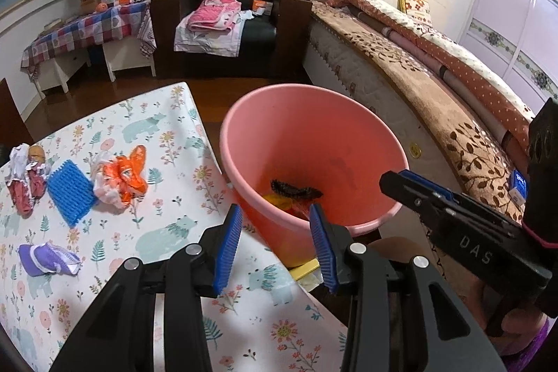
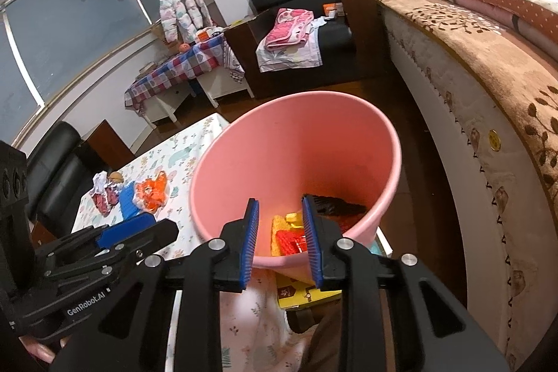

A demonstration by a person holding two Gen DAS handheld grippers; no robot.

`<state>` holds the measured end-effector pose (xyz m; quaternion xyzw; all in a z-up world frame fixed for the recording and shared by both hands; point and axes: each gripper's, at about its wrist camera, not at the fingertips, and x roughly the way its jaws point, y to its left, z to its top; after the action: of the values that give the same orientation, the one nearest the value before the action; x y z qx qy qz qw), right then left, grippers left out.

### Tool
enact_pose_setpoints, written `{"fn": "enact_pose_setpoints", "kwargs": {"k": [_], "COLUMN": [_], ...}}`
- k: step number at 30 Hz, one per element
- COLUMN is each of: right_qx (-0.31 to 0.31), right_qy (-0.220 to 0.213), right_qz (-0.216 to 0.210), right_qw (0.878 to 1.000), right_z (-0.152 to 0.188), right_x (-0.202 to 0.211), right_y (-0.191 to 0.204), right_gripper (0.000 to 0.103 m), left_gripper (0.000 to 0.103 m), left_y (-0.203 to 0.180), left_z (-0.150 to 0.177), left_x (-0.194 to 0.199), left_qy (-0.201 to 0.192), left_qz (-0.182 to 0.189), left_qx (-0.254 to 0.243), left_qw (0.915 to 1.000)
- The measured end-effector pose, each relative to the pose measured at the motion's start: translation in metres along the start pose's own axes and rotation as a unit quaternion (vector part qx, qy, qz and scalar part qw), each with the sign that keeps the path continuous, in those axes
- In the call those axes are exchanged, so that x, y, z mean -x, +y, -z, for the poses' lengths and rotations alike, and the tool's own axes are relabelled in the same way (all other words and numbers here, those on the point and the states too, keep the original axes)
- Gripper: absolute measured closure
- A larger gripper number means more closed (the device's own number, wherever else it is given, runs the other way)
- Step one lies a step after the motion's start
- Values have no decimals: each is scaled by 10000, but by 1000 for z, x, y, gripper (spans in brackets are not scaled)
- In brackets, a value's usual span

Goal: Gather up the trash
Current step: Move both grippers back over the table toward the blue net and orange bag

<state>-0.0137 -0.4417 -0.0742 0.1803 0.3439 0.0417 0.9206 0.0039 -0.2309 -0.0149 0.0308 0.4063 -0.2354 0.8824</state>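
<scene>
Where the table (image 1: 164, 114) meets the floor gap, four pieces of trash lie on its cloth in the left wrist view: a red-and-white wad (image 1: 24, 178) at the left edge, a blue pad (image 1: 69, 192) just beside it, an orange bag (image 1: 122, 178) touching the pad's right side, and a purple scrap (image 1: 45, 258) nearer the camera, apart from the rest. A small brown round thing (image 1: 36, 154) sits against the wad; what it is I cannot tell.

One pink bucket (image 1: 296, 128) stands off the table's right edge, close to it. Inside at the bottom lie a dark strip (image 1: 296, 190), yellow pieces (image 2: 286, 225) and red pieces (image 2: 293, 241), perhaps wrappers. A yellow box (image 2: 303, 295) shows under the bucket's near side.

The left gripper (image 1: 275, 246) hangs over the table's right edge and the bucket's near rim, jaws fairly wide, nothing between them. The right gripper (image 2: 280, 241) is over the bucket's mouth, jaws narrower and empty.

Right of the bucket a strip of bare floor (image 2: 415, 183) runs along the bed (image 1: 436, 100).
</scene>
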Motion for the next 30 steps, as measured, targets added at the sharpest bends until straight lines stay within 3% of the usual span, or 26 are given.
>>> {"fn": "enact_pose_setpoints", "kwargs": {"k": [13, 28, 30], "right_qx": [379, 814, 869], "right_qy": [31, 189, 241], "right_qz": [-226, -793, -830], "right_qw": [9990, 9933, 9925], "right_z": [8, 10, 10], "right_x": [3, -14, -20], "right_y": [39, 97, 106], "right_gripper": [76, 76, 70], "left_gripper": [63, 63, 63], "left_y": [22, 106, 118], "left_z": [8, 28, 31], "left_x": [29, 53, 55], "left_qy": [-317, -466, -475], "left_qz": [-255, -740, -815], "left_qx": [154, 966, 1073], "left_qw": [9991, 9915, 9897]}}
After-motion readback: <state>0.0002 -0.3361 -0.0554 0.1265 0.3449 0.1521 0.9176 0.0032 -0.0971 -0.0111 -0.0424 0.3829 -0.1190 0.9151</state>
